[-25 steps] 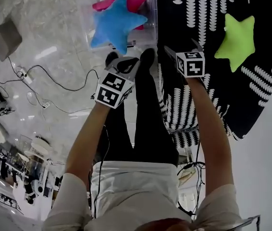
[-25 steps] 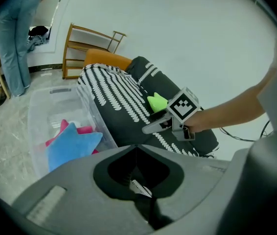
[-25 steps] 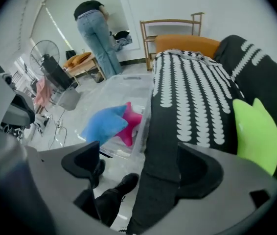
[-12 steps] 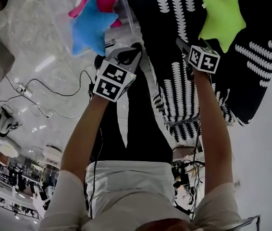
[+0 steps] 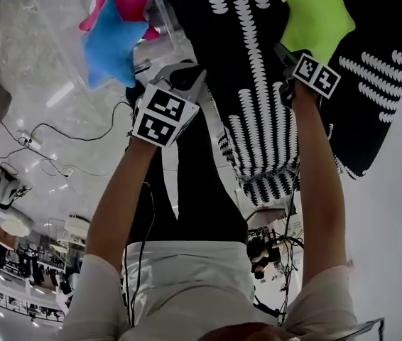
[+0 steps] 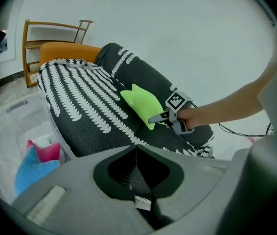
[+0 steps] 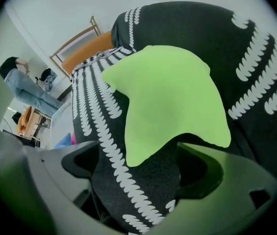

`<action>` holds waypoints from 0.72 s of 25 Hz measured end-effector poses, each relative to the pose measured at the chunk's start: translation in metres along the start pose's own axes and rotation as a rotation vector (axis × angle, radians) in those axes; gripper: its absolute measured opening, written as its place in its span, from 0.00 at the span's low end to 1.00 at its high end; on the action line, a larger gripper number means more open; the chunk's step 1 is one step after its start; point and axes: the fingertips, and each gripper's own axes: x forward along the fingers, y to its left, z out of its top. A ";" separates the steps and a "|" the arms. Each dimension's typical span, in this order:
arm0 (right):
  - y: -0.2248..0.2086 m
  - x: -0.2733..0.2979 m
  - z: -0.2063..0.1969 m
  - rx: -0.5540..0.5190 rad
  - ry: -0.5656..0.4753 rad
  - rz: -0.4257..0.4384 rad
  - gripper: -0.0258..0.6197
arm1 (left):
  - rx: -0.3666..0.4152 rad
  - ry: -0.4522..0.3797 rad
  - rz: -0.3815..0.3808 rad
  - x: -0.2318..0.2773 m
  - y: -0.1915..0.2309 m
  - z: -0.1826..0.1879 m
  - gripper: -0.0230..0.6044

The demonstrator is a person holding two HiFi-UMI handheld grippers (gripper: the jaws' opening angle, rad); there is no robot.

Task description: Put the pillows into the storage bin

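A green star pillow (image 5: pixel 314 13) lies on the black sofa with a white pattern (image 5: pixel 258 84). My right gripper (image 5: pixel 284 52) is open at the pillow's near edge. In the right gripper view the green pillow (image 7: pixel 168 102) fills the middle, its lower points just past the wide-apart jaws of the right gripper (image 7: pixel 143 165). A blue star pillow (image 5: pixel 109 45) and a pink one (image 5: pixel 126 2) sit in the clear storage bin (image 5: pixel 160 6). My left gripper (image 5: pixel 176 77) hangs shut and empty beside the bin, and the left gripper view shows its jaws (image 6: pixel 136 153) meeting.
Cables (image 5: pixel 59 130) trail over the pale floor left of my legs. A wooden chair with an orange cushion (image 6: pixel 55 38) stands behind the sofa. A person (image 7: pixel 28 89) stands far off at the left in the right gripper view.
My right gripper has travelled across the sofa up to the green pillow's edge. The left gripper has drawn away from the bin, where the blue pillow stays.
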 end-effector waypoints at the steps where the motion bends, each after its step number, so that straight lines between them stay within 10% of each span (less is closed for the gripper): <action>1: -0.003 0.003 0.004 0.010 -0.001 -0.003 0.79 | 0.002 0.005 0.002 0.002 0.001 0.000 0.07; 13: -0.043 0.051 0.017 0.440 0.024 -0.061 0.79 | 0.084 0.047 0.010 0.047 -0.002 0.014 0.07; 18: -0.040 0.063 0.022 0.461 0.013 -0.098 0.74 | 0.064 0.058 0.006 0.050 0.004 -0.001 0.07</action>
